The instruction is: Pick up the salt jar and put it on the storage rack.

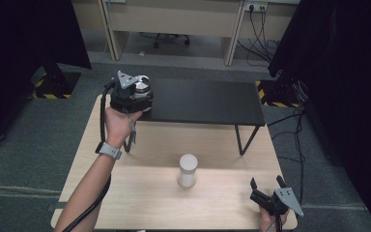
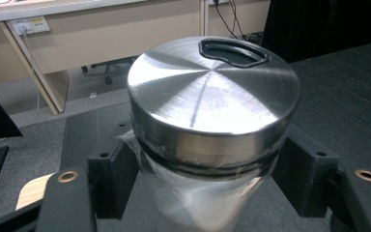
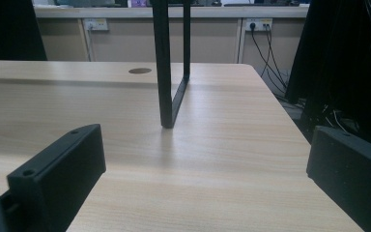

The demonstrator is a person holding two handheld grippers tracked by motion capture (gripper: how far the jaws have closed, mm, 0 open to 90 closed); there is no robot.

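From the high view, a shiny jar (image 1: pixel 141 87) is being held by the left gripper (image 1: pixel 134 94) over the left end of a black shelf (image 1: pixel 207 102) on the counter (image 1: pixel 145 203). A white cup (image 1: pixel 188 170) is standing mid-counter. The right gripper (image 1: pixel 266 183) is being kept spread wide near the counter's right corner.

In the left gripper view, the jar (image 2: pixel 212 101) is being pinched just under its metal lid.

In the right gripper view, the jaws are being held wide apart over bare wood, before the shelf's black leg (image 3: pixel 166 72).

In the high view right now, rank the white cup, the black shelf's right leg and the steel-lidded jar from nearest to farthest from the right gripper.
From the right gripper:
1. Black shelf's right leg, just beyond it, up the table.
2. White cup, to its left at mid-table; nearly as close.
3. Steel-lidded jar, far left, clamped in the left gripper.
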